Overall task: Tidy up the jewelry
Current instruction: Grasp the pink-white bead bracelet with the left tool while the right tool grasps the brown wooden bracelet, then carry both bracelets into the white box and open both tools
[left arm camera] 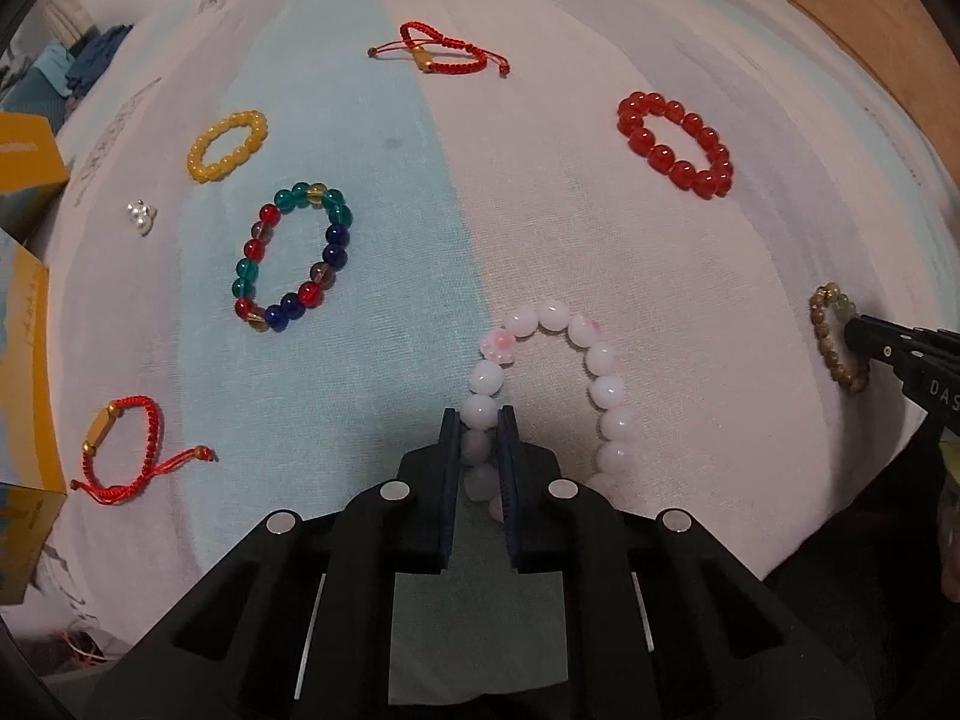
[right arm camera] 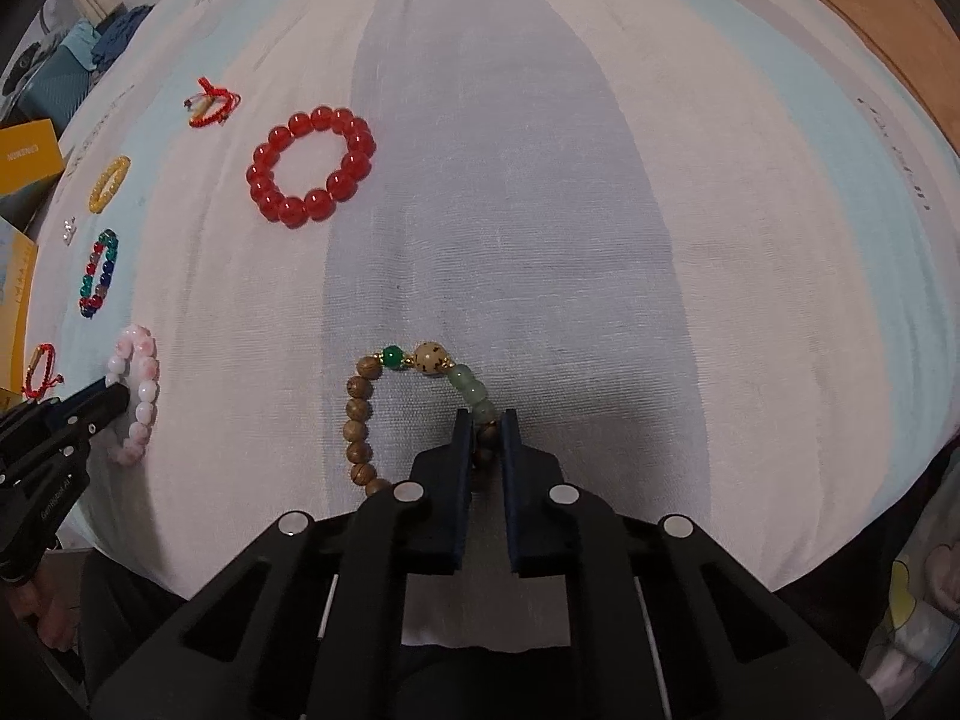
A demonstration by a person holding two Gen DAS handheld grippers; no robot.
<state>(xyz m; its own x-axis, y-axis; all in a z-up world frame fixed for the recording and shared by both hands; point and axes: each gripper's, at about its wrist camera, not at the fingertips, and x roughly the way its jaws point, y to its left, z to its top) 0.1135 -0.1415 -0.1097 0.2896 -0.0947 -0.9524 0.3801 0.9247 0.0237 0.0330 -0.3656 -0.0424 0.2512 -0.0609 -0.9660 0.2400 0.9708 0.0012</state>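
Observation:
My left gripper [left arm camera: 480, 420] is shut on the near-left beads of a pink-white bead bracelet [left arm camera: 603, 360], which lies on the striped cloth; the bracelet also shows in the right wrist view [right arm camera: 144, 384]. My right gripper [right arm camera: 486, 423] is shut on the right side of a brown wooden bead bracelet with green beads [right arm camera: 360, 414]; in the left wrist view that bracelet [left arm camera: 825, 330] sits at the far right with the right gripper [left arm camera: 852, 330] on it.
On the cloth lie a red bead bracelet [left arm camera: 675, 144], a multicolour bead bracelet [left arm camera: 294, 255], a yellow bead bracelet [left arm camera: 228, 144], two red cord bracelets [left arm camera: 444, 51] [left arm camera: 126, 450] and a small pearl cluster [left arm camera: 141, 216]. Yellow boxes [left arm camera: 24, 162] stand at the left edge.

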